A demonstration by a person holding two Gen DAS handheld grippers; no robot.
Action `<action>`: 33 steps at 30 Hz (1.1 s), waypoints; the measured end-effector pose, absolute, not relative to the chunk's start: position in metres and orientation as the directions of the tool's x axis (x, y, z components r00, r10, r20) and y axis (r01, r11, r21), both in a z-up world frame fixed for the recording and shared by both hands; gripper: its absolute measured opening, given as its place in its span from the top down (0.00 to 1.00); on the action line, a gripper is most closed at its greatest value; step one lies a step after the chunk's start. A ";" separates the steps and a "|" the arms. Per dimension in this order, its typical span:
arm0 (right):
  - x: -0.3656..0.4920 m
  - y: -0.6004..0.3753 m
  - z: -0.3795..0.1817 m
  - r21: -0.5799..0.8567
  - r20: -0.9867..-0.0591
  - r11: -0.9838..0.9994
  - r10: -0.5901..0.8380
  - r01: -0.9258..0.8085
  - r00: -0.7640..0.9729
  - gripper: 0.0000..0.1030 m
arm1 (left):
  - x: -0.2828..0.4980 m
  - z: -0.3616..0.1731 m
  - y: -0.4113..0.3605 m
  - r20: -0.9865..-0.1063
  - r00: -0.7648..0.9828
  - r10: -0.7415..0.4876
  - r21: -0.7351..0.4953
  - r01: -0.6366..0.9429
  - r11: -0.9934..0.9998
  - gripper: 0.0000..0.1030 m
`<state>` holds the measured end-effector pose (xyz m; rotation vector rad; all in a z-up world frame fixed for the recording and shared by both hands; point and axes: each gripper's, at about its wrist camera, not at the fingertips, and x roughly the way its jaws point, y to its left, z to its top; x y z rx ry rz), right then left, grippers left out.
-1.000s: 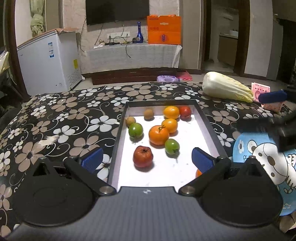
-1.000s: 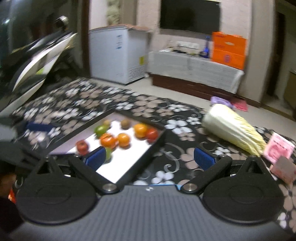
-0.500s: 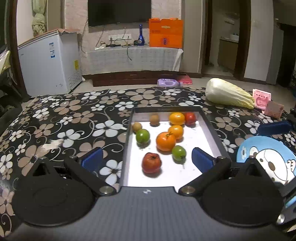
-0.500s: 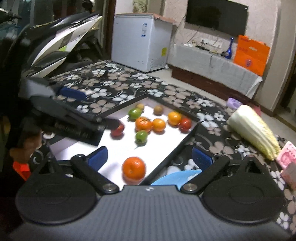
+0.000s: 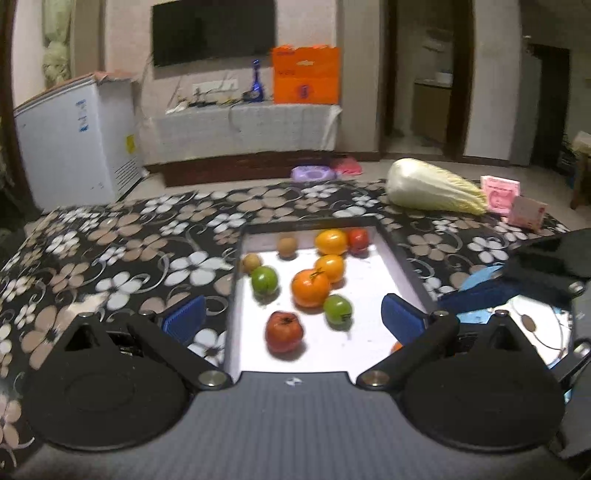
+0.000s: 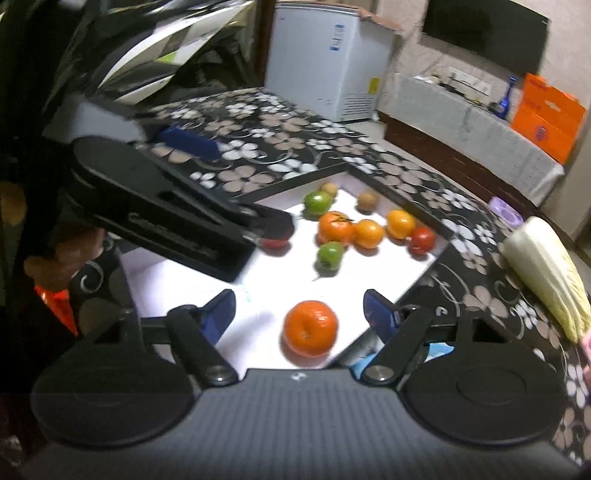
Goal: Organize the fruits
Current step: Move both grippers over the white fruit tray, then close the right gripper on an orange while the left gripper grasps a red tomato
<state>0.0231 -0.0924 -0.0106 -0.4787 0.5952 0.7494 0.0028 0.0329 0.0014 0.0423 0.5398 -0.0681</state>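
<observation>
Sorting looks barely begun. Both the left gripper (image 5: pixel 290 317) and right gripper (image 6: pixel 300 307) hang spread and empty over the white tray (image 6: pixel 399 273); all fruit remains inside, the lone orange (image 6: pixel 311 328) near its front-right corner.

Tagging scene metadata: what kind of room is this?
Most likely a home living room: a wall-mounted TV above a cloth-covered low cabinet, a white chest freezer, and a floral-covered table holding the fruit tray.
</observation>
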 end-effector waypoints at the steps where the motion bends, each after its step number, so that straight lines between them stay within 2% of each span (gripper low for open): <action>1: 0.022 -0.090 -0.012 -0.196 -0.655 0.631 0.486 -0.751 0.579 0.28 | 0.003 0.002 0.031 -0.504 0.861 -0.067 0.030 0.096 0.995 0.01; 4: 0.023 -0.087 -0.017 -0.204 -0.672 0.614 0.478 -0.762 0.565 0.36 | 0.010 -0.001 0.029 -0.492 0.866 -0.091 0.052 0.133 0.990 0.01; 7: 0.027 -0.086 -0.021 -0.191 -0.693 0.616 0.467 -0.764 0.549 0.38 | 0.021 -0.006 0.033 -0.521 0.847 -0.107 0.028 0.142 0.989 0.01; 12: 0.031 -0.084 -0.026 -0.232 -0.699 0.619 0.429 -0.750 0.571 0.36 | 0.031 -0.013 0.039 -0.559 0.820 -0.122 -0.015 0.137 0.991 0.02; 19: 0.034 -0.082 -0.030 -0.254 -0.704 0.624 0.404 -0.739 0.583 0.38 | 0.040 -0.024 0.038 -0.600 0.791 -0.124 -0.029 0.133 0.991 0.15; 24: 0.032 -0.078 -0.034 -0.310 -0.701 0.605 0.376 -0.734 0.606 0.39 | 0.048 -0.029 0.043 -0.626 0.769 -0.128 -0.072 0.106 0.992 0.15; 26: 0.031 -0.078 -0.035 -0.322 -0.701 0.596 0.372 -0.735 0.608 0.40 | 0.053 -0.034 0.043 -0.654 0.747 -0.121 -0.076 0.094 0.993 0.19; 27: 0.030 -0.078 -0.035 -0.329 -0.700 0.592 0.370 -0.736 0.611 0.40 | 0.055 -0.035 0.045 -0.665 0.735 -0.133 -0.093 0.095 0.991 0.25; 31: 0.028 -0.077 -0.036 -0.354 -0.698 0.575 0.363 -0.738 0.617 0.40 | 0.061 -0.040 0.048 -0.693 0.707 -0.140 -0.123 0.076 0.990 0.34; 33: 0.027 -0.077 -0.037 -0.365 -0.695 0.568 0.361 -0.738 0.621 0.40 | 0.063 -0.041 0.047 -0.702 0.701 -0.124 -0.108 0.067 0.992 0.35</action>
